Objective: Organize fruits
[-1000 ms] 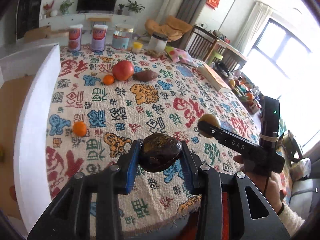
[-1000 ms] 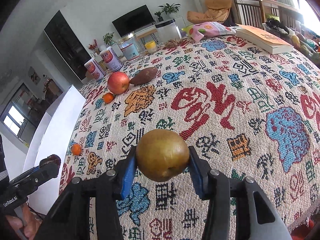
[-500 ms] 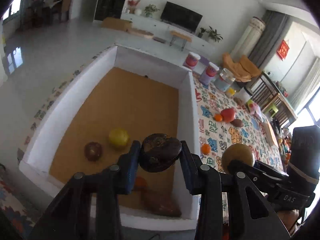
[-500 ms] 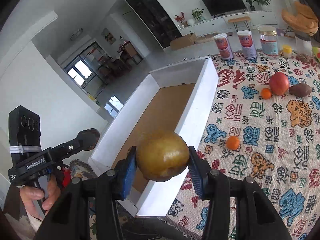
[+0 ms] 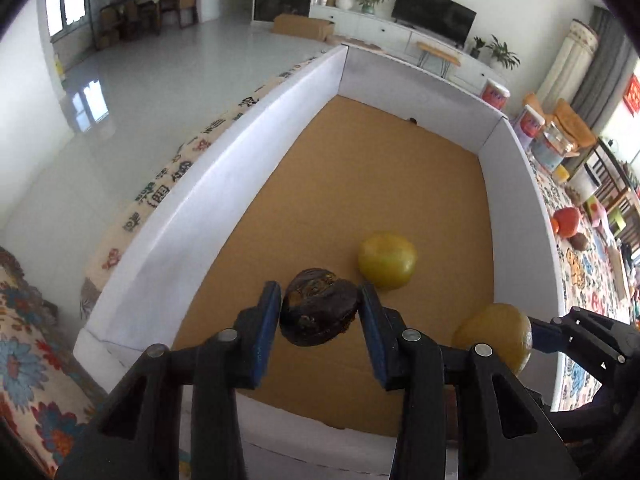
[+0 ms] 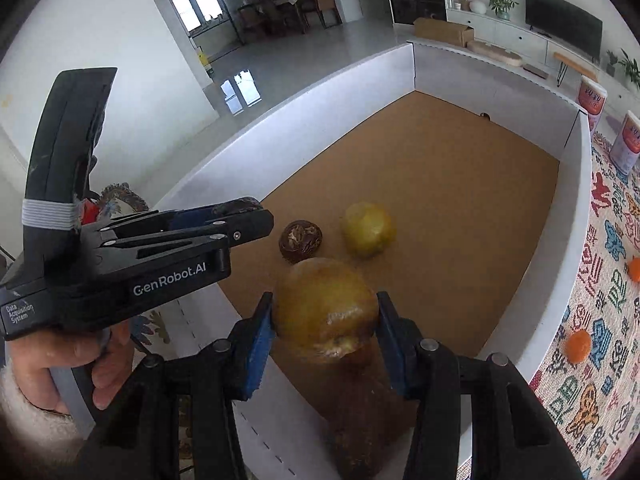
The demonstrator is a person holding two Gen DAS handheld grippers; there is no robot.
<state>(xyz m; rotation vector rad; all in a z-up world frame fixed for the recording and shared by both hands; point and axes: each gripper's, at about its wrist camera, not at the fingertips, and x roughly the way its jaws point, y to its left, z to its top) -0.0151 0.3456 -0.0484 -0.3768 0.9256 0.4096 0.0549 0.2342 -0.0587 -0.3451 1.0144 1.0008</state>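
Left gripper (image 5: 319, 312): jaws clamped on a dark brown fruit (image 5: 319, 312) by its two sides, carried above the near part of the box floor; a side grip of this kind leaves the underside free, so I judge it can be lowered and let go cleanly.
Right gripper (image 6: 325, 312): jaws clamped on a yellow-brown pear (image 6: 325, 312), also by its sides, just beside the left one and over the near end of the box; both hands look loaded so as to fill the box in one trip.
Box (image 5: 224, 184): white walls, brown cardboard floor, standing on the patterned cloth (image 6: 608, 280); it is where the fruit is being gathered.
Open room: the far half of the floor is bare; the walls stand tall all round, so each tool must go in from above and come out the same way, and the two tools sit close enough to bump.
Fruit already inside: a yellow fruit (image 5: 387, 260) and, in the right wrist view, a dark round fruit (image 6: 300, 240) just beside it, both near the drop area; a released fruit could roll into them.
Fruit left outside: a red apple (image 5: 566, 221) and two small oranges (image 6: 579, 345) on the cloth beyond the right wall.
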